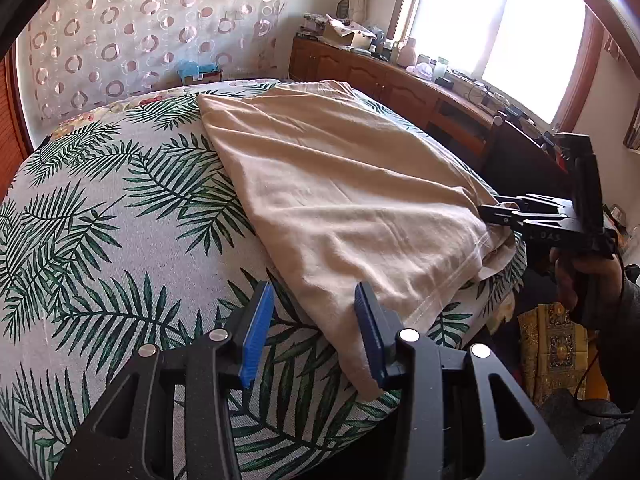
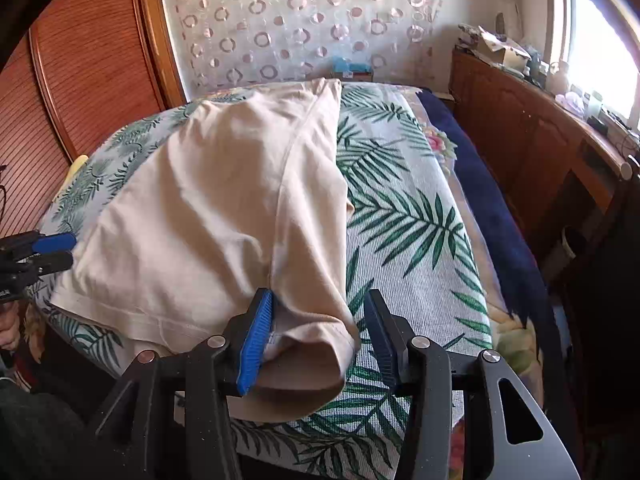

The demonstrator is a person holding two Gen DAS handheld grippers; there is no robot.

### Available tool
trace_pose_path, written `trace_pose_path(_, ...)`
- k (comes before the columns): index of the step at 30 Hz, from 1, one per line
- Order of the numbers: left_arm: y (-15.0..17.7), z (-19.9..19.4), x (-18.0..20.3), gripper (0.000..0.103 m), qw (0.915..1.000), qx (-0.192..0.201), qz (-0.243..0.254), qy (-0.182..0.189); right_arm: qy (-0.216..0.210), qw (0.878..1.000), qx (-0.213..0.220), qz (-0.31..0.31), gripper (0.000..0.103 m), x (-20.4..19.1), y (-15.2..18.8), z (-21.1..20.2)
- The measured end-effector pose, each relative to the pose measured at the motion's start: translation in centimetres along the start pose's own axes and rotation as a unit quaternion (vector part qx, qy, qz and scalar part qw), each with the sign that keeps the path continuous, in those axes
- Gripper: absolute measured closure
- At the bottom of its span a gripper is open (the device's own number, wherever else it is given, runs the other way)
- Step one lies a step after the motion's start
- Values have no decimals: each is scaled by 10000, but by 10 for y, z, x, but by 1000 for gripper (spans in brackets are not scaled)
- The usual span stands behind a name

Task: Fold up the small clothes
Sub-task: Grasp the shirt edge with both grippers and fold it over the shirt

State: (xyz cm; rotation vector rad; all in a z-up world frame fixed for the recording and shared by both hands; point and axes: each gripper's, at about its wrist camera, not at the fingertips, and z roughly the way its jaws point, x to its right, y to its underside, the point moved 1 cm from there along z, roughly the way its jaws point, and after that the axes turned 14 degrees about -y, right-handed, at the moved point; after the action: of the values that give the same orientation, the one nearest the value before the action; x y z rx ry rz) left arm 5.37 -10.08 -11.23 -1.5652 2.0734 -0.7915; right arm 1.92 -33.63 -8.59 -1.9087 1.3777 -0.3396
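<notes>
A beige T-shirt (image 1: 340, 196) lies spread on the palm-leaf bedspread (image 1: 104, 248); it also shows in the right wrist view (image 2: 208, 216). My left gripper (image 1: 316, 336) is open, its jaws on either side of the shirt's near hem corner, with the right finger (image 1: 370, 336) at the cloth edge. My right gripper (image 2: 318, 338) is open, with the shirt's sleeve (image 2: 308, 352) lying between its jaws. In the left wrist view the right gripper (image 1: 494, 216) sits at the shirt's right corner. In the right wrist view the left gripper (image 2: 56, 252) sits at the shirt's left edge.
A wooden cabinet (image 1: 400, 80) with clutter runs along the window side. A patterned curtain (image 1: 140, 32) hangs behind the bed. A dark blue blanket (image 2: 492, 208) lies along the bed's right side. A wooden wardrobe (image 2: 80, 72) stands at the left.
</notes>
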Motion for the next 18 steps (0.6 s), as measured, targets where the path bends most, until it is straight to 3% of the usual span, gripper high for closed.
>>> trace_pose_path(9, 6, 6, 5, 60, 9996, -128, 45, 242, -381, 9993, -41, 41, 54, -3, 4, 1)
trace_pose_path(11, 7, 9, 8, 68, 9994, -195, 106, 278, -457, 9989, -83, -66, 54, -10, 6, 2)
trace_pose_path(14, 10, 10, 12, 70, 9991, -231, 183, 295, -423, 9988, -92, -205, 67, -14, 5, 4)
trace_pose_path(15, 10, 10, 11, 72, 9990, -239, 174, 330, -435, 9988, -84, -223, 79, -14, 5, 4)
trace_pose_path(16, 10, 10, 11, 77, 9987, -259, 144, 412, -454, 9987, -79, -225, 87, -12, 5, 6)
trace_pose_path(18, 10, 11, 10, 90, 9978, -286, 97, 591, -569, 9982, -62, -198, 93, -10, 5, 7)
